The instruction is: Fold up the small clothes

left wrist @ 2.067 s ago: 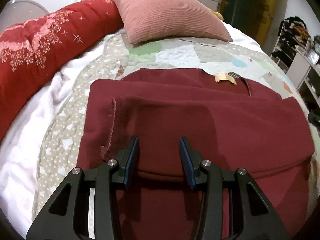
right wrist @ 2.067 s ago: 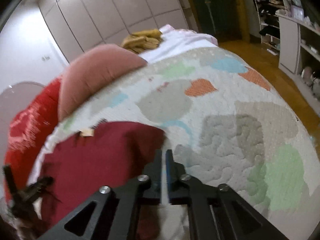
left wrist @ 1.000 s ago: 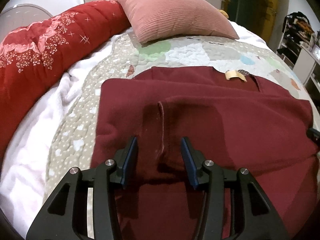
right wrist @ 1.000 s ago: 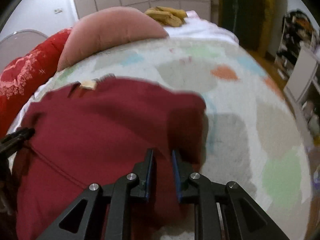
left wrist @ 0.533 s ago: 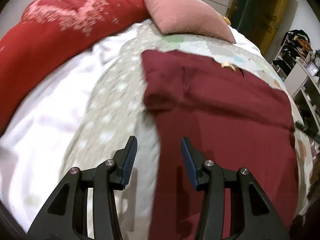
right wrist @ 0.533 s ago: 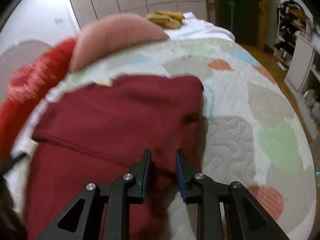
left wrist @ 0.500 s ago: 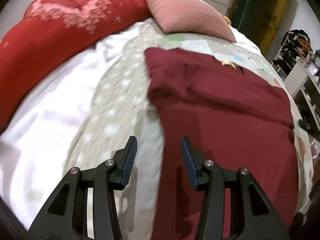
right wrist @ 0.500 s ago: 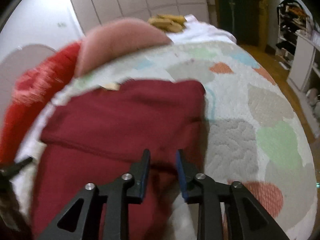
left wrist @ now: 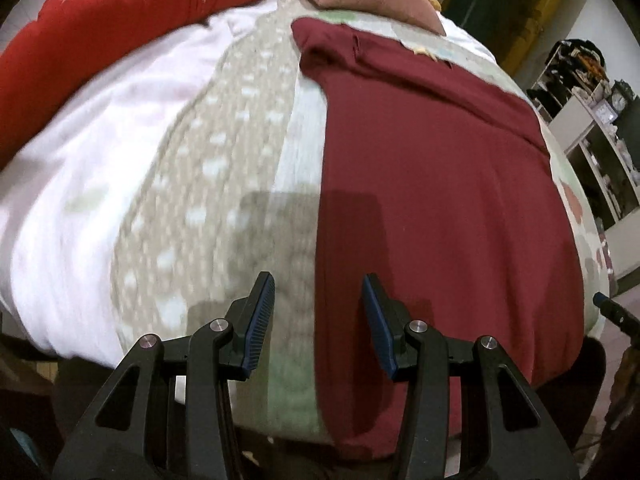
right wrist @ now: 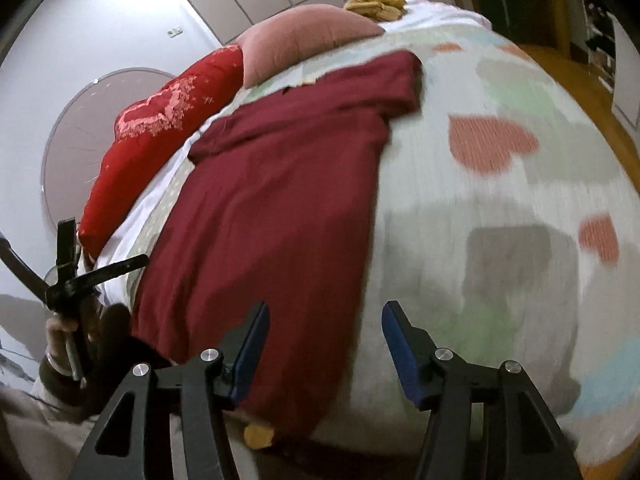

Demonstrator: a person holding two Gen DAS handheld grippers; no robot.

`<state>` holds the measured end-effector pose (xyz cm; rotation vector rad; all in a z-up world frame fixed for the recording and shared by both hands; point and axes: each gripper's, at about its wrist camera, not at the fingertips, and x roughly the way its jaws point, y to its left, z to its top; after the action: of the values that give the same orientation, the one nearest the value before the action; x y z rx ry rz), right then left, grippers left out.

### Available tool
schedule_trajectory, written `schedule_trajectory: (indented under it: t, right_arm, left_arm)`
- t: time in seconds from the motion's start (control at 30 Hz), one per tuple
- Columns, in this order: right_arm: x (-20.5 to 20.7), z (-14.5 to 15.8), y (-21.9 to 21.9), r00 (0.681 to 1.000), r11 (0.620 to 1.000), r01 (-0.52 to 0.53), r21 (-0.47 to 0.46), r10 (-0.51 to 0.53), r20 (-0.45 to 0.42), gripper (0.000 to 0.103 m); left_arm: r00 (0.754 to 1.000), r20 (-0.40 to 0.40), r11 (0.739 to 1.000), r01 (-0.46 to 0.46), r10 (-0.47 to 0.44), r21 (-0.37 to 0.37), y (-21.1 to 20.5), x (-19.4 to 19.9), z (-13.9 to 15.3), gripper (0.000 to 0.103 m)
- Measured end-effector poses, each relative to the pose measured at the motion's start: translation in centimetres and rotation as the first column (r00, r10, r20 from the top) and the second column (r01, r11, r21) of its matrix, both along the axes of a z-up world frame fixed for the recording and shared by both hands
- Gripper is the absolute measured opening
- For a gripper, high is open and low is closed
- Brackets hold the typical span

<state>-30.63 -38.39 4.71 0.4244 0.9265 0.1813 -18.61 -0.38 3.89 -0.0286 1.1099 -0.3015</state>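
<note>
Both grippers pulled back to near bed edge since a second ago; right one opened wide. Garment (left wrist: 432,184) lies flat on quilt (left wrist: 224,184), sides folded in, hem draping over edge. Soft, light, limp knit, probably; take near hem corners. Left gripper (left wrist: 319,317) apart, straddling garment's left edge, empty. Right gripper (right wrist: 324,348) apart, empty, over right edge.

Left gripper (left wrist: 318,312) jaws apart, seemingly above maroon garment's (left wrist: 432,184) edge; quilt (left wrist: 240,184) blurred.

Quilt (right wrist: 500,184) motion-blurred; garment (left wrist: 440,184) hem hidden
</note>
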Motion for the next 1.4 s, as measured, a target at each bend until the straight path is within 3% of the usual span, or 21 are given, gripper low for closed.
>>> schedule_trajectory:
  t: [0.17,0.27,0.43,0.57,0.7,1.13,1.4]
  right_arm:
    - [-1.7,-2.2,0.6,0.998,1.0,-0.009,0.023,0.01,-0.064,0.057]
    - [-2.2,-2.9,1.3,0.997,0.998,-0.029,0.058,0.034,-0.073,0.057]
    - [-2.0,-3.6,2.0,0.997,0.996,-0.041,0.083,0.047,-0.062,0.06]
    - [-1.9,-3.6,2.2,0.996,0.995,-0.06,0.085,0.065,-0.054,0.064]
    - [-1.8,-3.7,2.2,0.997,0.993,-0.057,0.104,0.062,-0.045,0.065]
    - [-1.4,-3.8,2.2,0.997,0.984,-0.074,0.161,0.072,0.019,0.066]
    - [-1.6,-3.8,2.2,0.995,0.982,-0.097,0.163,0.092,0.034,0.067]
  left_arm:
    - [1.0,0.007,1.0,-0.011,0.011,0.008,0.0,-1.7,-0.3,0.046]
    - [1.0,-0.011,1.0,-0.006,0.006,-0.012,0.0,-2.5,-0.3,0.055]
    - [1.0,-0.02,1.0,0.001,-0.001,0.0,-0.2,-3.3,-0.7,0.058]
    - [0.999,-0.04,1.0,0.012,-0.013,-0.016,-0.5,-3.5,-0.9,0.07]
    - [0.999,-0.032,1.0,0.024,-0.024,0.019,-1.2,-3.7,-1.1,0.071]
    - [0.999,-0.049,1.0,0.012,-0.011,0.02,-1.3,-3.5,-1.2,0.071]
    - [0.993,-0.117,1.0,-0.001,-0.001,-0.021,-1.1,-3.9,-1.8,0.08]
